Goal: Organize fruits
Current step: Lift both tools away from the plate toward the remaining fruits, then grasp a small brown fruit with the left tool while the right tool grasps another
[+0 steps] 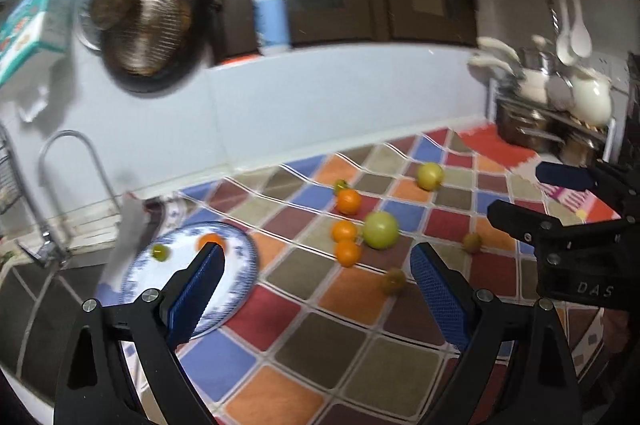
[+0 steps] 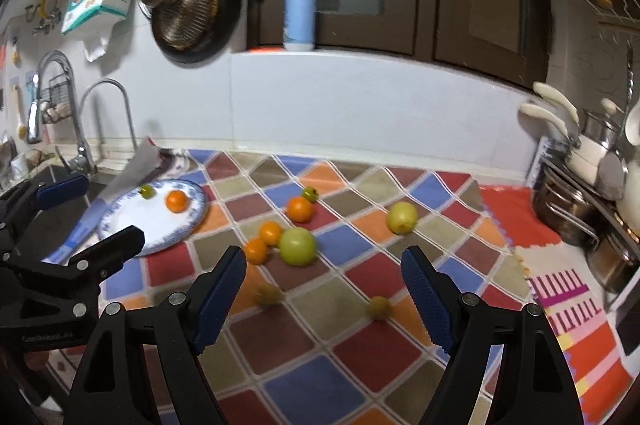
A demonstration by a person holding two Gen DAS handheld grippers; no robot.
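Observation:
A blue-rimmed white plate (image 2: 132, 221) lies at the left of a checkered cloth and holds an orange (image 2: 177, 201) and a small green fruit (image 2: 147, 191); the plate also shows in the left wrist view (image 1: 240, 265). On the cloth lie three oranges (image 2: 299, 209), a big green apple (image 2: 297, 246), a yellow-green fruit (image 2: 401, 217) and several small green fruits (image 2: 379, 307). My left gripper (image 1: 316, 257) is open and empty above the cloth beside the plate. My right gripper (image 2: 323, 261) is open and empty, short of the apple.
A sink with a curved tap (image 2: 108, 121) lies left of the plate. Pots and a rack of utensils (image 2: 592, 181) stand at the right. A pump bottle (image 2: 300, 13) stands on the ledge behind. Pans (image 2: 188, 13) hang on the wall.

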